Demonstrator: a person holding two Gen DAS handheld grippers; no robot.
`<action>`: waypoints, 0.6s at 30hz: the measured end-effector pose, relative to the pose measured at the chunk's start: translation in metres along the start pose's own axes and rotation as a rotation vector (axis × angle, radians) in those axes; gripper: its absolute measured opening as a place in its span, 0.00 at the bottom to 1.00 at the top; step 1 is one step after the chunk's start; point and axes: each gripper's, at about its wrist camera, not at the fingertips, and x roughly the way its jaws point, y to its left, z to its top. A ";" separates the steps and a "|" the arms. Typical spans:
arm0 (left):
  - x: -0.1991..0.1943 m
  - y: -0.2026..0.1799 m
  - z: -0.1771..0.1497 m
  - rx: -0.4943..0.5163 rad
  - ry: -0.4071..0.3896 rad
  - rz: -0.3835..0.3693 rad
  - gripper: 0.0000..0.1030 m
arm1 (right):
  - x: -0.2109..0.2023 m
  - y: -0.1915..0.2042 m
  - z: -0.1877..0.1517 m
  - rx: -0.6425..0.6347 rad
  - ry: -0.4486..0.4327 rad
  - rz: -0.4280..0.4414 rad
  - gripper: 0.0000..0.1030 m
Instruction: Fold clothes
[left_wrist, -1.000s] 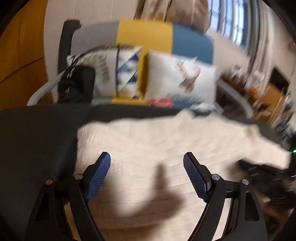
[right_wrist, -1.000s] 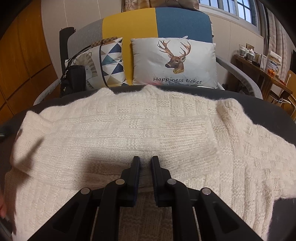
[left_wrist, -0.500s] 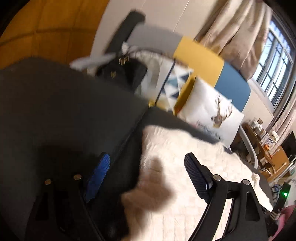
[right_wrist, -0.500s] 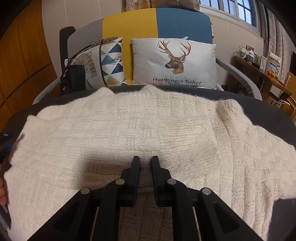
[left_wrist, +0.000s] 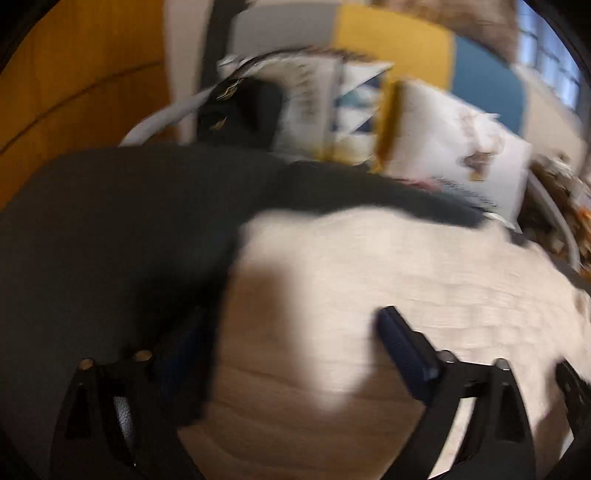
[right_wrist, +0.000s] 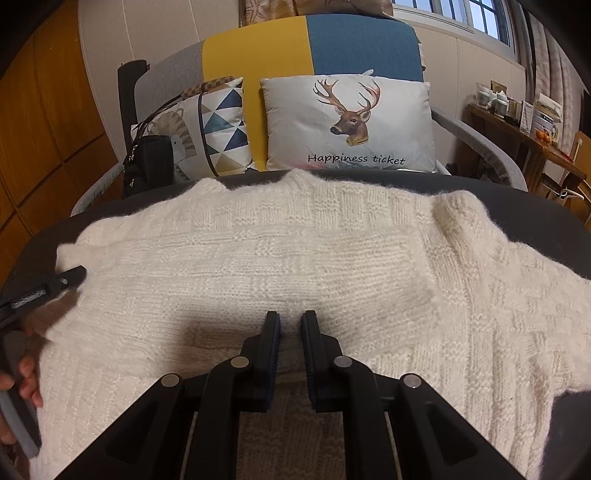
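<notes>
1. Left wrist view, heavily blurred: a cream knitted sweater (left_wrist: 406, 277) lies spread on a dark surface (left_wrist: 110, 229), filling the lower right of the view. Its left edge runs just inside the left finger.
2. The left tongs (left_wrist: 288, 350) are opening to their widest. The sweater's edge lies below and between the fingers, but the pads do not press on it.
3. Compared with a second ago, this view shows more bare dark surface at left, and the jaws stand wider.
4. Right wrist view, sharp: the sweater (right_wrist: 332, 258) lies flat across the surface (right_wrist: 535, 218), with a block-pattern knit and one panel folded over its middle. A deer cushion (right_wrist: 347, 125) sits on the sofa (right_wrist: 306, 44) behind.
5. The right tongs (right_wrist: 290, 328) are nearly closed, pinching a fold of the sweater between their pads.
6. At the left edge a hand (right_wrist: 22, 373) holds the other tongs beside the sweater's edge. The right tongs have kept their place and grip.
</notes>
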 end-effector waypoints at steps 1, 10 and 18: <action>0.004 0.005 0.002 -0.029 0.017 -0.013 1.00 | 0.000 0.000 0.000 0.002 0.000 0.002 0.11; -0.008 0.009 -0.017 -0.042 0.021 -0.018 1.00 | 0.000 -0.008 0.001 0.040 0.006 0.047 0.11; -0.037 0.014 -0.035 0.022 -0.013 -0.025 1.00 | -0.021 -0.016 -0.011 0.074 0.082 0.158 0.12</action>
